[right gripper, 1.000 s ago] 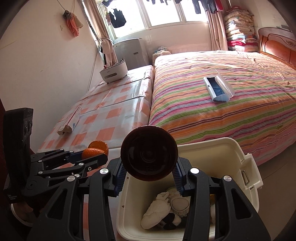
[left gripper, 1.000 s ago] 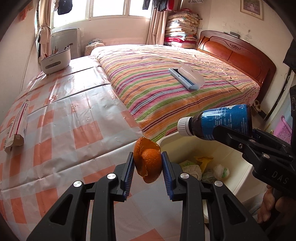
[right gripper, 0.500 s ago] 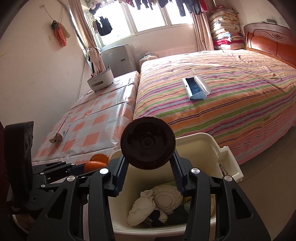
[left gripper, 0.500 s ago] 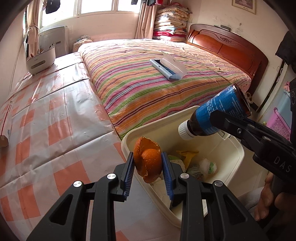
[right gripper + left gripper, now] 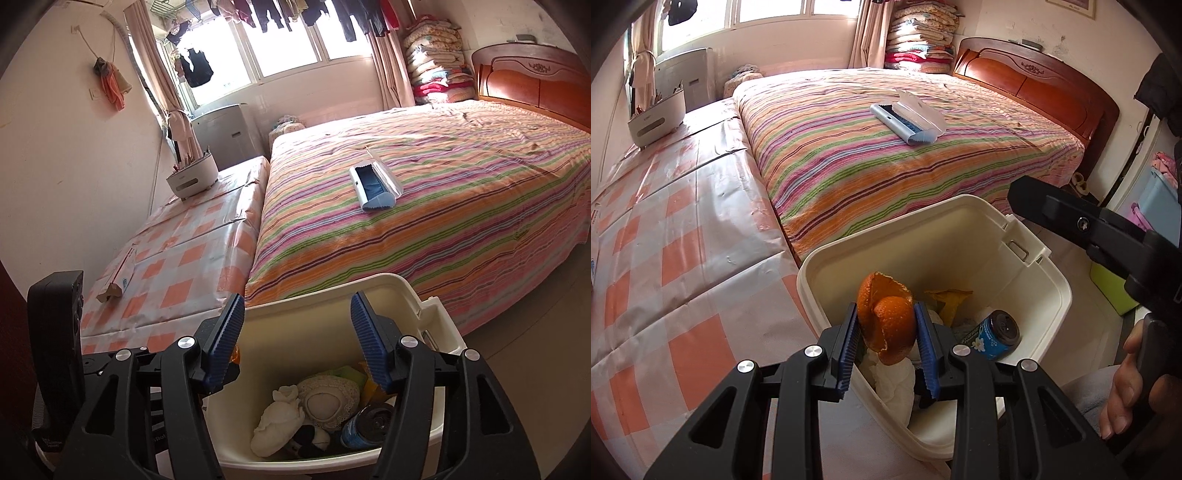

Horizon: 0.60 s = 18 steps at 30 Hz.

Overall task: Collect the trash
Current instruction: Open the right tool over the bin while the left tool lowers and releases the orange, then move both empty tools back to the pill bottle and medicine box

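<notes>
My left gripper (image 5: 886, 325) is shut on a piece of orange peel (image 5: 886, 323) and holds it over the near left part of the cream trash bin (image 5: 1052, 280). The blue-labelled brown bottle (image 5: 995, 334) lies inside the bin among crumpled tissues and a yellow wrapper. My right gripper (image 5: 297, 332) hangs above the bin (image 5: 436, 325) with its jaws opening and nothing between the blue pads. The bottle (image 5: 364, 422) rests on the bin's trash below the right pad. In the left wrist view the right gripper's black finger (image 5: 1071, 221) reaches in from the right.
A striped bed (image 5: 905, 155) stands behind the bin with a blue and white lint brush (image 5: 908, 118) on it. A checked tablecloth (image 5: 683, 258) covers the surface on the left, with a white holder (image 5: 657, 114) at its far end. A long box (image 5: 120, 275) lies there.
The right gripper opened and the bottle fell from it into the bin. The left gripper carried the orange peel from above the tablecloth to over the bin.
</notes>
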### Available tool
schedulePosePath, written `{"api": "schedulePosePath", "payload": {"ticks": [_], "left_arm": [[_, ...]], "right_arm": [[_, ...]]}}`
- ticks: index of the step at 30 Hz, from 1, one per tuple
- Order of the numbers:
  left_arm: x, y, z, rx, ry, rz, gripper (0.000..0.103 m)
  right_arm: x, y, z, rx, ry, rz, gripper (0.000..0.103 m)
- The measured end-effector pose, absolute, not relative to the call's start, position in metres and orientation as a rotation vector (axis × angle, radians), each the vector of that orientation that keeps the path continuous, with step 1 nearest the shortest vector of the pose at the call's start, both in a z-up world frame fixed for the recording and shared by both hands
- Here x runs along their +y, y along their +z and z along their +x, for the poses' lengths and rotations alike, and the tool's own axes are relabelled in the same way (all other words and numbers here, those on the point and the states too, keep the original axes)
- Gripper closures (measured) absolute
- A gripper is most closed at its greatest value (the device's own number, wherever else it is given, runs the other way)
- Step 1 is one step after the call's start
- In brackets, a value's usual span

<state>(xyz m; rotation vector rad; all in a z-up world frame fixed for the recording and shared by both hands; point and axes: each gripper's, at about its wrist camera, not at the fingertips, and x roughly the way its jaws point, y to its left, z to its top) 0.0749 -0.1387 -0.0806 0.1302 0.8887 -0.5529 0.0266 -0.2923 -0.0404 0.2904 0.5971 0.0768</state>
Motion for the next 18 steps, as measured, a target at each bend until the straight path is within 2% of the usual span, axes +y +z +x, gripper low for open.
{"api": "schedulePosePath", "payload": {"ticks": [10,12,14,18], "left_arm": [[-0.1413,-0.0847,0.0765,0.901,-0.551,0.140,0.072],[-0.1424,-0.0854,0.0757,0.904,-0.546,0.150,0.065],[-0.1435,-0.0842,0.0739,0.893,-0.553,0.155,0.048],[-0.1450,-0.0783,0.0691,0.858,-0.543,0.183,0.032]], "right_arm": [[-0.2941,-0.0404,0.0282,0.592,0.066,0.299,0.038],[-0.2943,-0.0406,0.0279,0.592,0.065,0.299,0.037],[-0.2947,-0.0407,0.0284,0.593,0.065,0.301,0.037],[-0.2949,-0.0415,0.0292,0.596,0.062,0.303,0.036]]}}
